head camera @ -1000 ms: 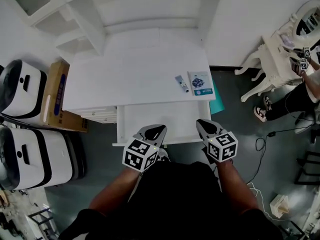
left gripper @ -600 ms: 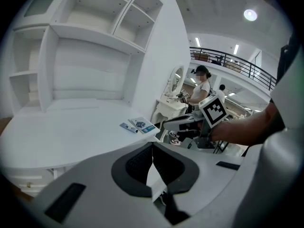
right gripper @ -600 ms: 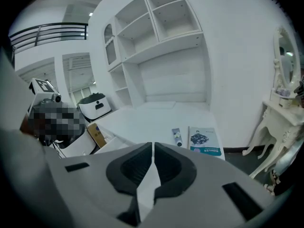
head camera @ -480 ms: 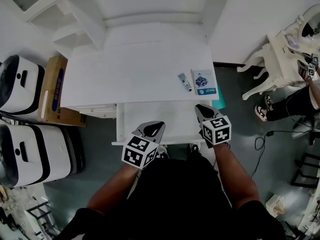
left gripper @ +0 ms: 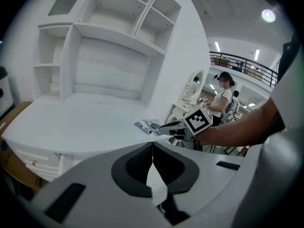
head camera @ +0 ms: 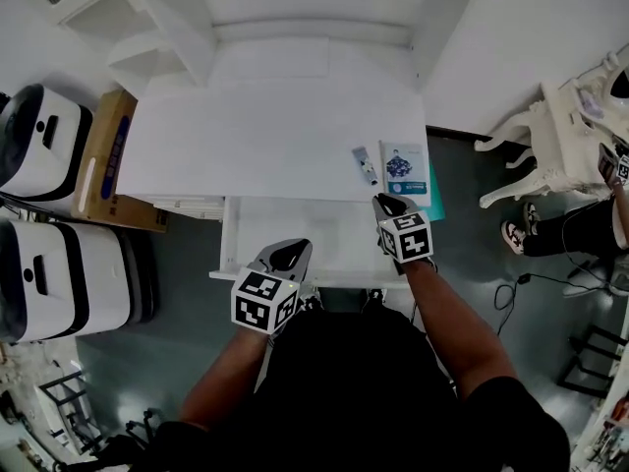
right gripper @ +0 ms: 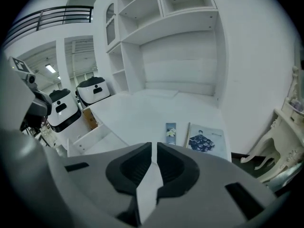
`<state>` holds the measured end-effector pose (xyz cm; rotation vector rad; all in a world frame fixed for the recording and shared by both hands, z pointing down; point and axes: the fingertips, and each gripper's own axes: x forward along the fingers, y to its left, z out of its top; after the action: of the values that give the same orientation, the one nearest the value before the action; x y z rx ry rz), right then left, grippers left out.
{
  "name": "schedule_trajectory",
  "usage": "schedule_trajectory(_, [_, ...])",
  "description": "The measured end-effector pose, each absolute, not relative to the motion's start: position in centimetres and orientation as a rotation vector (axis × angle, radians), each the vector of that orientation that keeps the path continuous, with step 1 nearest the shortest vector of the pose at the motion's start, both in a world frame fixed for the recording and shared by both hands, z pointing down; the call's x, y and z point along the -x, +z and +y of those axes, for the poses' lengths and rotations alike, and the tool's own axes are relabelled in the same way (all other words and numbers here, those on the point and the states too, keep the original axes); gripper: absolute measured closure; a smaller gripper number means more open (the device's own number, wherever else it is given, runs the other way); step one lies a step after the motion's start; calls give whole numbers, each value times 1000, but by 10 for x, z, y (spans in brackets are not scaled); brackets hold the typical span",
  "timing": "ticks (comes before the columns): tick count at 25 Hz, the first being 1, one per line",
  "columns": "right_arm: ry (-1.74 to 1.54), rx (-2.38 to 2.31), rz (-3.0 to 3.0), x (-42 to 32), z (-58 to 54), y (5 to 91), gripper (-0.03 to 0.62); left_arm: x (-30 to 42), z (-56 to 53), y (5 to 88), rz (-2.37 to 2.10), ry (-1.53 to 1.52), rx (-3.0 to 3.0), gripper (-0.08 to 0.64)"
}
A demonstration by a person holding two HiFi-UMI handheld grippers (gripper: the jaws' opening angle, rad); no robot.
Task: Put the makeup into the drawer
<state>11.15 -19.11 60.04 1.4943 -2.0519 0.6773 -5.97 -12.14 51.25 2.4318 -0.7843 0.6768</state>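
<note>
Both closed on nothing: left tongs [head camera: 288, 254] over front edge of the open drawer [head camera: 295, 232], right tongs [head camera: 388, 205] at its back-right corner. On the tabletop [head camera: 265, 136], makeup tube [head camera: 365, 165] and booklet [head camera: 404, 166] lie near the right edge.

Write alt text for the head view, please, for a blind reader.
From above, a person holds the left gripper and right gripper, both shut and empty, at the open drawer of a white desk. A makeup tube and a packet lie on the desk beyond the right one.
</note>
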Motion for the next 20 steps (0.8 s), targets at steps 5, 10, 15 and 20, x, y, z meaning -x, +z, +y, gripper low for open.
schedule_trajectory(5, [698,-1474,-2018,-119,-220,622,528,59,-126,522,-828,704,-2389,549])
schedule_trajectory(10, [732,-1433,-1953,-126,-241,643,488,56,-124,525,-840,727,-2348,549])
schedule_trajectory(15, [725,-1374,-1911,-127,-262,655,457,51,-127,526,-845,735,-2334,549])
schedule_trajectory(20, [766,-1354,-1874,-129,-270,664,456,58,-131,526,-875,736,-2314,549])
